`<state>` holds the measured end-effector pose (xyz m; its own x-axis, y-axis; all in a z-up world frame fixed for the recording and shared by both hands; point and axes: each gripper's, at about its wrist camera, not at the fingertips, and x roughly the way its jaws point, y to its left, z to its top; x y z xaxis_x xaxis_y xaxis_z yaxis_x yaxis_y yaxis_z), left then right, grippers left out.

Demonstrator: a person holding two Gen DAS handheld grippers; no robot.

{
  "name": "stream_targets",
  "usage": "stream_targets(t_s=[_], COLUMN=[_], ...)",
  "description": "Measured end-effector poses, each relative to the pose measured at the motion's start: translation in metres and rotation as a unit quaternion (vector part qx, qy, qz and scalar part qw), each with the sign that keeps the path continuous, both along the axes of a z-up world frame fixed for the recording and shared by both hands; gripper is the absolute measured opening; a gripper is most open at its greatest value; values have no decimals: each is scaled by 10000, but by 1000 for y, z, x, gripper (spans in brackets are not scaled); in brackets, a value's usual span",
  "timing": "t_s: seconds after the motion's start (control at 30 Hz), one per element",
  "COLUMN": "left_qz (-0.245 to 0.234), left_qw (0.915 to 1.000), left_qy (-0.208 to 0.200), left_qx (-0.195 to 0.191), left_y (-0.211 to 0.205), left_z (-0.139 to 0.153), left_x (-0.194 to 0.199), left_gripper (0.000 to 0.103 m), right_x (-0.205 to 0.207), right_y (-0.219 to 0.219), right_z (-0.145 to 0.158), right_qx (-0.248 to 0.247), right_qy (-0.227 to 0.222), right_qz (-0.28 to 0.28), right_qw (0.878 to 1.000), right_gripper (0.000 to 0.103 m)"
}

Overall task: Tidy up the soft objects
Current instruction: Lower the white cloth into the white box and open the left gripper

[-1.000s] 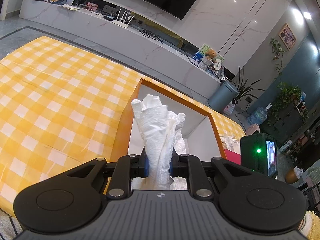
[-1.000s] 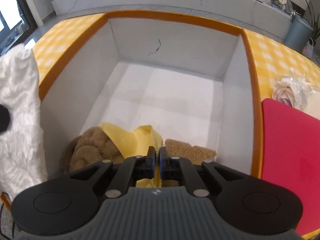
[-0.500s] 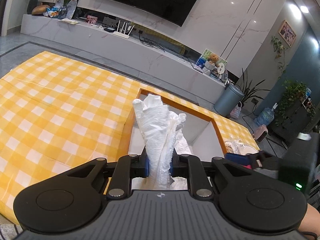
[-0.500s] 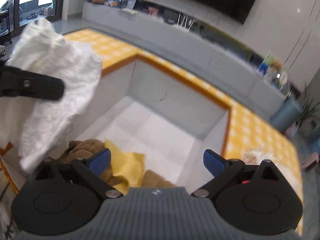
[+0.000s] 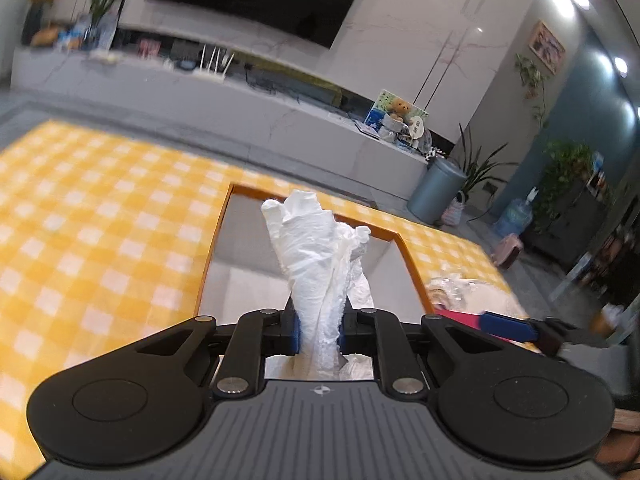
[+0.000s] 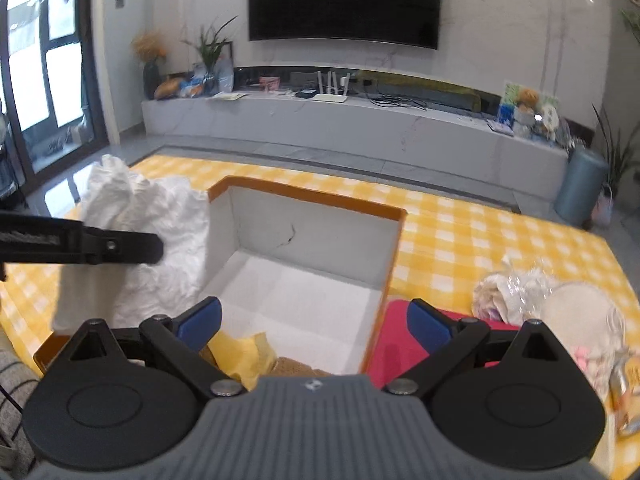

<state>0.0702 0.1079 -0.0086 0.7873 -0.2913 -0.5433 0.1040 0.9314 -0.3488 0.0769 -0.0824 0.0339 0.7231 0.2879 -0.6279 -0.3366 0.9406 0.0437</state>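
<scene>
My left gripper [image 5: 318,330] is shut on a crumpled white cloth [image 5: 316,256] and holds it upright over the near left edge of the orange-rimmed white box [image 5: 218,236]. In the right wrist view the cloth [image 6: 136,240] hangs from the left gripper's finger [image 6: 120,245] beside the box [image 6: 312,200]. My right gripper [image 6: 314,320] is open and empty above the box's near end. A yellow cloth [image 6: 242,354] and a brown plush piece [image 6: 294,366] lie inside the box at its near side.
A yellow checked tablecloth [image 6: 460,240] covers the table. A red pad [image 6: 394,344] lies right of the box. Clear-wrapped soft items [image 6: 520,292] and a round pale item [image 6: 580,312] sit at the right. A TV console stands behind.
My right gripper let go of the yellow cloth, opened wide and rose and tilted up away from the box floor. My left gripper kept hold of the white cloth and drew back slightly.
</scene>
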Motion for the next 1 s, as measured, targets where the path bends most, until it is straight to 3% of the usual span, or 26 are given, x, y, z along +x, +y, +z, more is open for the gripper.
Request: stream_targets(t_s=[0.2,0.33,0.53,0.63,0.67,0.73,0.77,0.87,1.0], left_qz=[-44,87,279,292,301,381,432,566,519], left_qw=[9977,9927,9872,9842,9833,9805,9792,9735,9587], left_qy=[-94,121,656,662,662,700,669,278,-39], left_qx=[666,1197,1426,1614,1670,1795,1869,2198,2796], left_y=[-30,-41,-39,-42,-43,-45,-47,-50,-62], left_z=[-10,-22,-38,-36,-34,-31,-29,-22,-16], left_x=[25,33,42,40,38,35,34,20,6], left_gripper=[18,18,18,22,32,66,88,93,100], right_x=[-3,-2,4,3,3,2,2,0,-1], right_y=[-16,-23,-31,-32,-32,-31,-30,-28,-27], right_z=[-1,-5,-15,-15,-14,-14,-14,-14,-12], right_qx=[240,347,426,457,456,446,432,376,352], right_qy=[-36,-2,195,209,219,234,244,264,263], right_qz=[-40,-41,-202,-181,-173,-187,-196,-192,-179], right_qw=[9997,9994,9987,9986,9986,9986,9986,9988,9989], right_gripper=[97,97,97,97,97,96,97,97,96])
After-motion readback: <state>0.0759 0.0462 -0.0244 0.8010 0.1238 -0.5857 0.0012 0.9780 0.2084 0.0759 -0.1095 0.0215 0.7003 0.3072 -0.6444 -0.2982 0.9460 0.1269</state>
